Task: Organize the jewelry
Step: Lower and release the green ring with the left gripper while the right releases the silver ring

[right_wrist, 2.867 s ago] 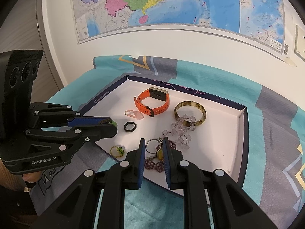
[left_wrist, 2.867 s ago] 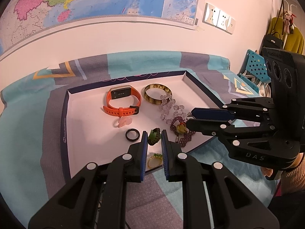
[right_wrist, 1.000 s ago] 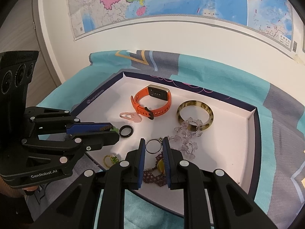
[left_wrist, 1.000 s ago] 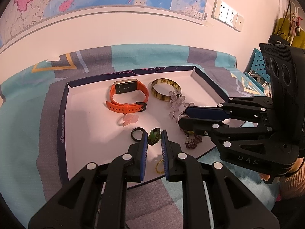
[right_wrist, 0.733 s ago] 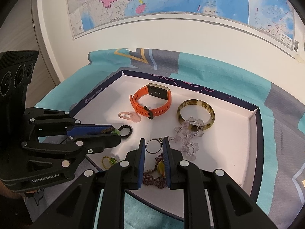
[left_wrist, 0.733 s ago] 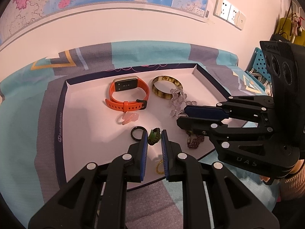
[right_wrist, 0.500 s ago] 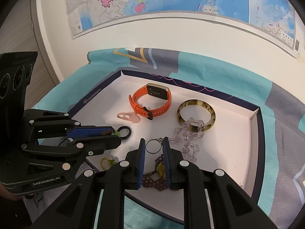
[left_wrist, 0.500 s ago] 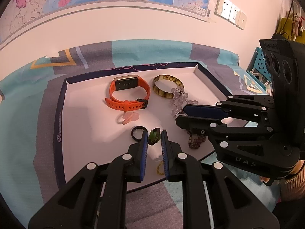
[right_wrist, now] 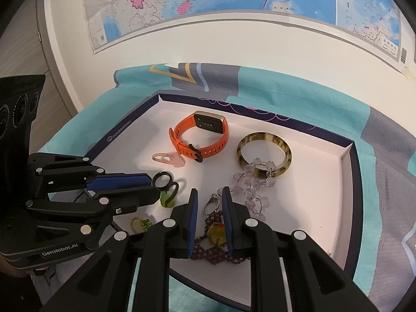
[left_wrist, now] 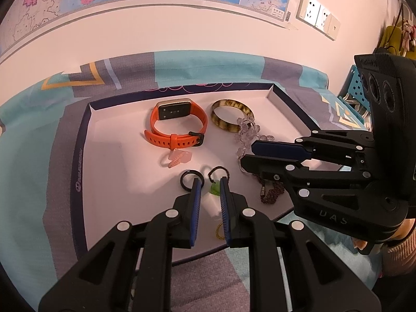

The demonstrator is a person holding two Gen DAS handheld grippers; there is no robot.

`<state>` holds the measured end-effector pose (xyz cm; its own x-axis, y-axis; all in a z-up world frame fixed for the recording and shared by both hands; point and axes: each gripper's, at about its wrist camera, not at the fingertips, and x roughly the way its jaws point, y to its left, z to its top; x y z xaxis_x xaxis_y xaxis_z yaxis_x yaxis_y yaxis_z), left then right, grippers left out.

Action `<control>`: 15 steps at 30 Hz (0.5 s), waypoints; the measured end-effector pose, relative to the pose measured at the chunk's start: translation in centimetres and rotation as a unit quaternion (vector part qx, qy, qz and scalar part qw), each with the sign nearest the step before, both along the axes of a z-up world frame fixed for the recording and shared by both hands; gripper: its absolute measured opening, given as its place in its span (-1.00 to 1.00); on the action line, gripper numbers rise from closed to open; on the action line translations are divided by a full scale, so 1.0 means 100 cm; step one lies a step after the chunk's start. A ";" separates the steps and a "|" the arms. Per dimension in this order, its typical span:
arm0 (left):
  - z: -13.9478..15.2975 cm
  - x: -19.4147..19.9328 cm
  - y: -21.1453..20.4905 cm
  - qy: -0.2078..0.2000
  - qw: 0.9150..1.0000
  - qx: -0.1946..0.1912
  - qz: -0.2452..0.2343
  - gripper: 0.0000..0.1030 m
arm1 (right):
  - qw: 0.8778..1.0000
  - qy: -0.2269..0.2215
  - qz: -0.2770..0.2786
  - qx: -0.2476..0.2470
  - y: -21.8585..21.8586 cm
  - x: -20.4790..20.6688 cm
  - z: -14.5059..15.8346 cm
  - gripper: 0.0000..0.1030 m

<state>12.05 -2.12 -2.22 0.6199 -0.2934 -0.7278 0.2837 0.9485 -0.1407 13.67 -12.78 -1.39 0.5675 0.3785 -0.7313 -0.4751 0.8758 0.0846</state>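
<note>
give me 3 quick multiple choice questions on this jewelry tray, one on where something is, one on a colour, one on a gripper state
1. Where does the clear bead bracelet lie?
A. partly over the tortoiseshell bangle
B. looped through the watch
C. outside the tray

2. What colour is the strap of the watch?
A. black
B. orange
C. teal

3. How do the jaws of the left gripper stand?
A. clamped on the black ring
B. apart, the green pendant between them
C. clamped on the bangle

Answers:
1 A, its beads cross the bangle's near rim.
2 B, the strap is bright orange in both views.
3 B, a gap shows on each side of the pendant, and the ring lies beside the left finger.
</note>
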 end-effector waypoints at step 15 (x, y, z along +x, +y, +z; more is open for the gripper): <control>0.008 -0.008 0.004 -0.015 1.000 -0.003 0.009 -0.43 | 1.000 -0.007 0.002 0.009 -0.002 -0.010 0.005 -0.65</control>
